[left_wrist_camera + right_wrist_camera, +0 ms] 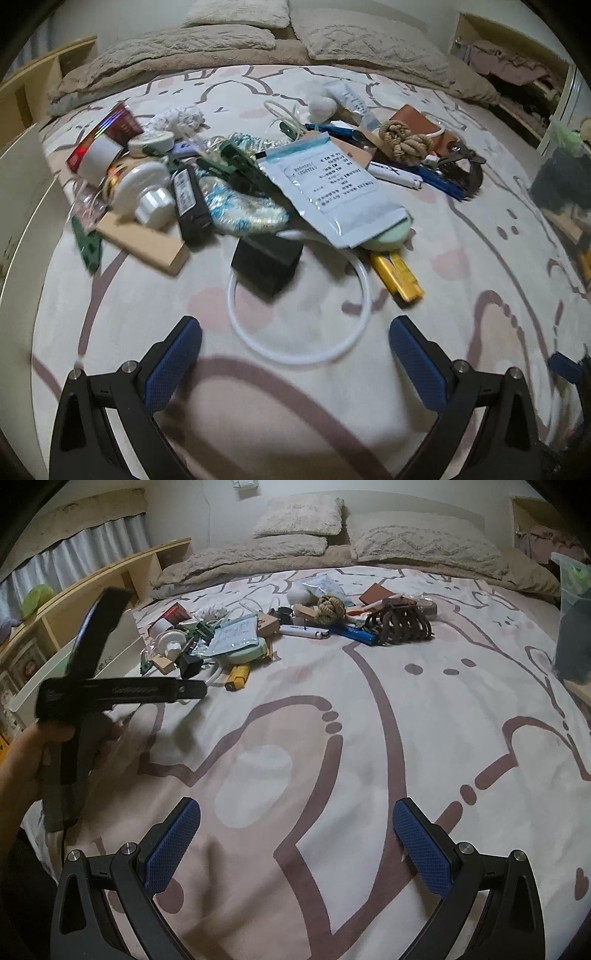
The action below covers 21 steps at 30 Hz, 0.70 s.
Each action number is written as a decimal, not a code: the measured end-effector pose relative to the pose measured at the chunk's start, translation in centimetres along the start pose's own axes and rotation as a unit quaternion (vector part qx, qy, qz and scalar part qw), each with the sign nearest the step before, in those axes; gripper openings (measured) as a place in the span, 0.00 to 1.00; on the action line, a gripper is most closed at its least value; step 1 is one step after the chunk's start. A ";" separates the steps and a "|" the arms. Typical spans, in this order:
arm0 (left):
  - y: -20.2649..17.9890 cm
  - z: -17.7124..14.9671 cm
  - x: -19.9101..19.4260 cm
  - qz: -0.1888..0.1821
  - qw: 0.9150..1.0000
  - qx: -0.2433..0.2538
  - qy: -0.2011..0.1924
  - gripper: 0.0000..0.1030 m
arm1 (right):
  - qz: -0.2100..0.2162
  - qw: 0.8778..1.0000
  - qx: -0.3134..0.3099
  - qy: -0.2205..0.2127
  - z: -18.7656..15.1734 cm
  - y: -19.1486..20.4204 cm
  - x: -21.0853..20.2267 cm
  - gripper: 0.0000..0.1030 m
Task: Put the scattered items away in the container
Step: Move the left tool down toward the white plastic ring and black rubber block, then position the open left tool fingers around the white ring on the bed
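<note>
Two grippers hover spread wide and empty, the left gripper [295, 332] just short of the white ring [299, 314], the right gripper [295, 816] well back from it.

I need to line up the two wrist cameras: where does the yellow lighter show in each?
Left wrist: the yellow lighter lies right of centre, just ahead of the open left gripper, below the white pouch.
Right wrist: the yellow lighter lies upper left of centre, at the near edge of the pile, far ahead of the open right gripper.
Shared landmark: the knotted rope ball.
</note>
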<state>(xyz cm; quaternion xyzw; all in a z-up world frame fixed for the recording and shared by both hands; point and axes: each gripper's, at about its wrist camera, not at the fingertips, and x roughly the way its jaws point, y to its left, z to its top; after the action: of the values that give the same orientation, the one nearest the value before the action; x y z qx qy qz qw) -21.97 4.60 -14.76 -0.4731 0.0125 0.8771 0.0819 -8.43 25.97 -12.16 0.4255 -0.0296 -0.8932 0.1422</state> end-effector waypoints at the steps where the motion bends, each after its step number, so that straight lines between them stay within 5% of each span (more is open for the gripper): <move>1: -0.1 0.3 0.4 0.006 1.000 0.006 0.001 1.00 | 0.002 1.000 0.005 0.002 0.0 -0.1 0.1 1.00; 6: -0.2 1.5 1.6 0.013 1.000 0.026 -0.001 0.99 | 0.001 1.000 0.007 0.003 -0.2 -0.2 0.4 1.00; 9: -0.2 1.6 1.5 0.004 0.999 0.037 -0.011 0.82 | -0.009 1.000 -0.007 0.001 -0.3 0.2 0.6 1.00; 21: -1.1 -1.3 -0.9 -0.018 0.997 0.073 -0.025 0.82 | -0.037 0.998 -0.039 -0.012 -0.9 1.2 1.3 1.00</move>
<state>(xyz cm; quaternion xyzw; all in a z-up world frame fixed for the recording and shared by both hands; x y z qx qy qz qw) -20.20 5.45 -14.69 -0.4440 0.0657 0.8838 0.1323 -8.30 24.53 -13.50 0.4100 0.0200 -0.9033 0.1252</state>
